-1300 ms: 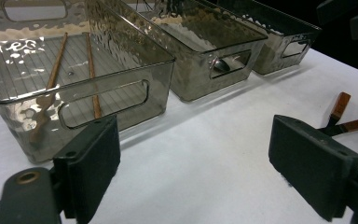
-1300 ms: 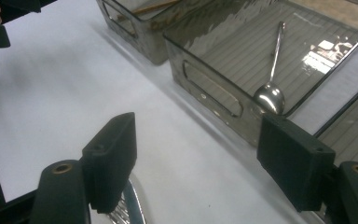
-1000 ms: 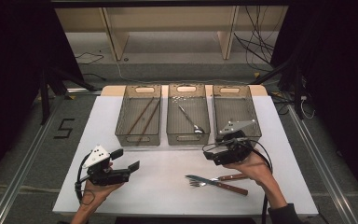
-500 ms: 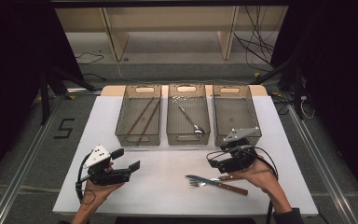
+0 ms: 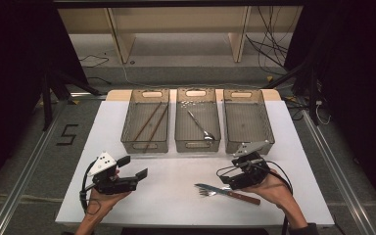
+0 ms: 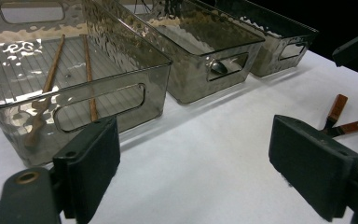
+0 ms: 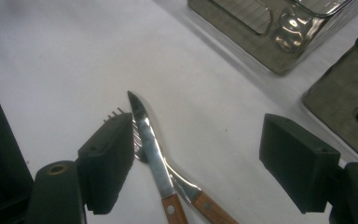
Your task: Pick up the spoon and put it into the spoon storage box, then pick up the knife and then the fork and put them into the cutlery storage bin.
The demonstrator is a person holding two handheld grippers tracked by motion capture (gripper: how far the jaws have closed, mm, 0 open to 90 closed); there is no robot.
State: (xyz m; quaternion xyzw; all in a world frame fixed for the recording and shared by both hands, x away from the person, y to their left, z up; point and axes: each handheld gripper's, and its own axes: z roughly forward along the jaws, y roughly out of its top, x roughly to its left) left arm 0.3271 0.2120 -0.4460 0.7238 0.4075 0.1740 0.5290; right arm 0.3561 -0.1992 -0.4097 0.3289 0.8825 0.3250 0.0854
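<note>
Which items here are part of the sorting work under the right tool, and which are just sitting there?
In the job:
- right tool, open
- knife, lying across the fork
- fork, partly under the knife
- empty right bin

Lying about:
- chopsticks in the left bin
- spoon in the middle bin
- left tool, open

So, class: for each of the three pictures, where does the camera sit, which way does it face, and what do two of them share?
High view: above the person's side, facing forward and down on the white table; both forearms enter from below.
Left gripper view: on the left gripper, facing the chopstick bin; its open jaws show.
Right gripper view: on the right gripper, facing down at the knife lying across the fork.
Shared: knife.
</note>
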